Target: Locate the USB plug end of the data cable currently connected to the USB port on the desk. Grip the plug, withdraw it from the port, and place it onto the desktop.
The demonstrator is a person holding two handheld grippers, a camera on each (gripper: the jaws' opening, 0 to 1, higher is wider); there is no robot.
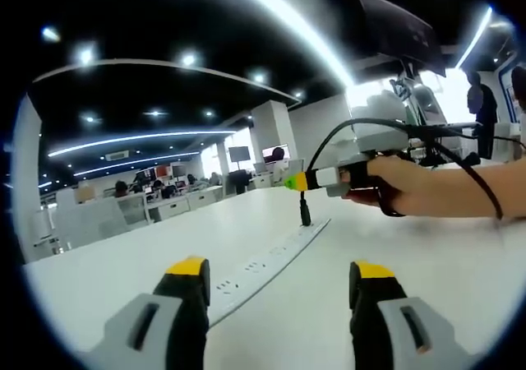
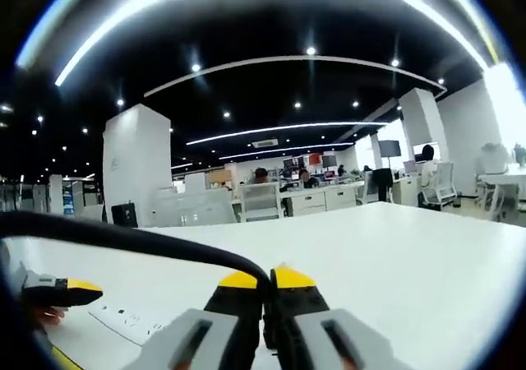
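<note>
A wide white surface (image 1: 427, 279), smooth and a little glossy, is spreading under both hand-held grippers and is reaching back toward an open office. A long, flat, pale power strip (image 1: 267, 265) is lying on it in the left gripper view, and in the right gripper view it is appearing again (image 2: 123, 321) at the lower left. In the left gripper view the left hand-held gripper (image 1: 279, 284) is hovering above the surface with its two grey jaws, tipped in yellow, standing wide apart and holding nothing. Further off in that view a person's hand (image 1: 394, 181) is holding the right hand-held gripper (image 1: 294, 182), whose yellow tips are closed on the black data cable (image 1: 362, 125) just above the power strip. The small dark USB plug (image 1: 305, 214) is hanging upright below these tips, and I cannot tell whether it is touching the strip or is slightly above it. In the right gripper view the right hand-held gripper (image 2: 265, 281) is showing its jaws pressed narrowly together on the thick round black cable (image 2: 123, 237), which is curving away to the left.
</note>
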